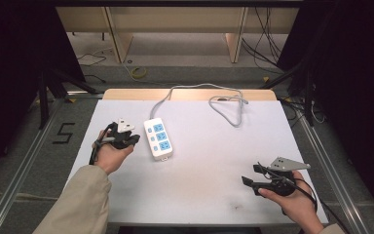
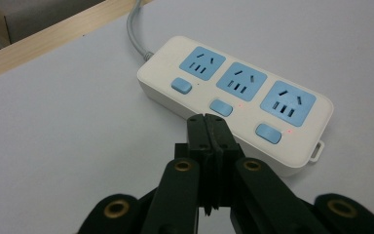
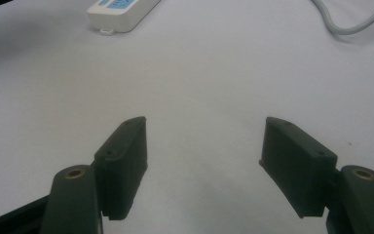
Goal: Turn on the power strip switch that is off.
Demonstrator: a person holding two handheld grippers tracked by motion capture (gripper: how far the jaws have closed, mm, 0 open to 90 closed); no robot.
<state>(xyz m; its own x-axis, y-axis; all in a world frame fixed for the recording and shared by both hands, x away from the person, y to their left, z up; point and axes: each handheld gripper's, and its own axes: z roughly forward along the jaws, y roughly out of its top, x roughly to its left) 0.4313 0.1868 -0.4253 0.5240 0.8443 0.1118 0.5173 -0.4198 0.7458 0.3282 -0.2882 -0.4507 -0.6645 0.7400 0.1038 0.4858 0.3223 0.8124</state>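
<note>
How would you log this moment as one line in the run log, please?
left gripper: shut, empty, tips near power strip middle switch | right gripper: open, empty, over bare table | strip cord: looped at far edge

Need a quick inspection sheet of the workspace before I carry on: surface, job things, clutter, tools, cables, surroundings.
Surface: white table, faint smudge near front edge.
Job's things: white power strip, three blue sockets, three blue switches, lying flat.
Clutter: nothing seen.
Tools: left tool shut, tip near the strip's middle switch; right tool open, empty, over bare table.
Cables: strip's grey cord loops at the far edge.
Surroundings: wooden furniture, floor cables, a "5" floor mark.
</note>
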